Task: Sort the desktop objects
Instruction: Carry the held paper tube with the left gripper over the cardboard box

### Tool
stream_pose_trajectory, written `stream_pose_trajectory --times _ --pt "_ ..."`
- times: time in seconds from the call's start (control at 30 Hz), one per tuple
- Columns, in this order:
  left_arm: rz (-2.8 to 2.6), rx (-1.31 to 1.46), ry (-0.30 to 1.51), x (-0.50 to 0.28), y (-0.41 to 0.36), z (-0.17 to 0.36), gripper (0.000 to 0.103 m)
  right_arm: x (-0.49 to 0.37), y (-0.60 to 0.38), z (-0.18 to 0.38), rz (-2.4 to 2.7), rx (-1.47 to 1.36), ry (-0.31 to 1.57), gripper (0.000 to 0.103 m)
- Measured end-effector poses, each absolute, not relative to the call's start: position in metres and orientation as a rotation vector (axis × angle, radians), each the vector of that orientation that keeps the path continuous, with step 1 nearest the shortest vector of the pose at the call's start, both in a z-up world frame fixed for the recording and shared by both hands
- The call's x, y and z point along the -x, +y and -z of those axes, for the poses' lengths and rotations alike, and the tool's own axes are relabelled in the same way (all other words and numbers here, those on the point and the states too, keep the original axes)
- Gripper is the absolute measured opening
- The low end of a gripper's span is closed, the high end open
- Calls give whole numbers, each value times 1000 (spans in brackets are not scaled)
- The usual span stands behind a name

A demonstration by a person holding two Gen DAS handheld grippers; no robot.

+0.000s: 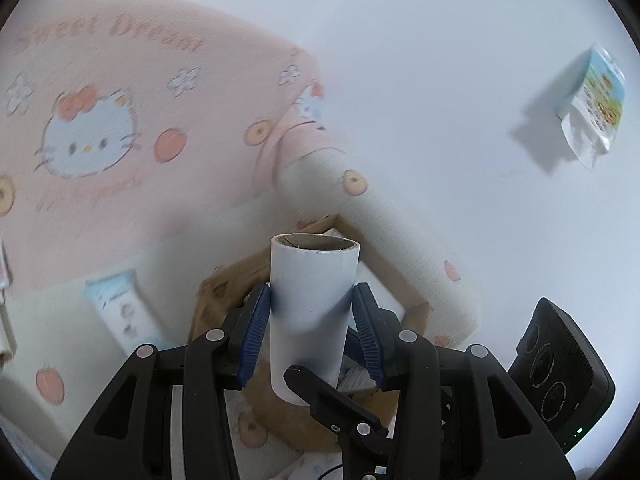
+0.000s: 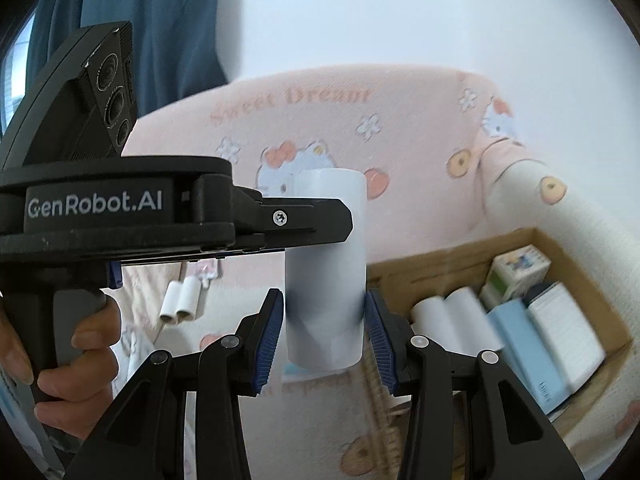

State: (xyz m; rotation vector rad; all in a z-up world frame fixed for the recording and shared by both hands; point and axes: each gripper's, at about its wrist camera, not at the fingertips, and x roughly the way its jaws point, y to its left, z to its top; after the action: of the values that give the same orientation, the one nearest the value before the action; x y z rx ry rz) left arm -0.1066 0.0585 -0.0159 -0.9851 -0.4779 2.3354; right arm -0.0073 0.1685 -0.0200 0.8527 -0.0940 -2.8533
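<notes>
Left claw (image 1: 312,312): closed on a white paper roll (image 1: 310,304) at centre frame; blue pads press its two sides, cardboard core end pointing away from the camera.
Right claw (image 2: 324,320): its pads bracket the same roll (image 2: 326,264) at mid-frame, touching its lower part; both claws appear to share the grip, probably for a hand-over.
Left claw, side view (image 2: 312,220): crosses the roll from the left of the right-wrist frame; a hand (image 2: 60,344) grips its handle at lower left.
Box (image 2: 472,252): open cardboard box at right, holding white rolls and small cartons; likely the roll's destination.
Loose rolls (image 2: 180,300): two more at left centre, lying on the pink cartoon blanket (image 2: 420,152).
</notes>
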Motion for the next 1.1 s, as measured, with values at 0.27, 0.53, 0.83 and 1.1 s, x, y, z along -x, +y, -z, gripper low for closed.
stream_pose_trajectory --times 0.27,0.53,0.83,1.1 --pt "-2271 1080 -450 141 101 9 46 31 206 11 2817 -952 -78 40" --pt "-2207 1336 -369 178 134 37 47 63 245 42 2699 -1118 -199 40" --pt "-2172 1596 -333 201 146 78 46 100 261 82 2494 -1360 -270 40" --pt "-2102 1780 -393 215 138 111 46 123 262 110 2393 -1498 -305 40"
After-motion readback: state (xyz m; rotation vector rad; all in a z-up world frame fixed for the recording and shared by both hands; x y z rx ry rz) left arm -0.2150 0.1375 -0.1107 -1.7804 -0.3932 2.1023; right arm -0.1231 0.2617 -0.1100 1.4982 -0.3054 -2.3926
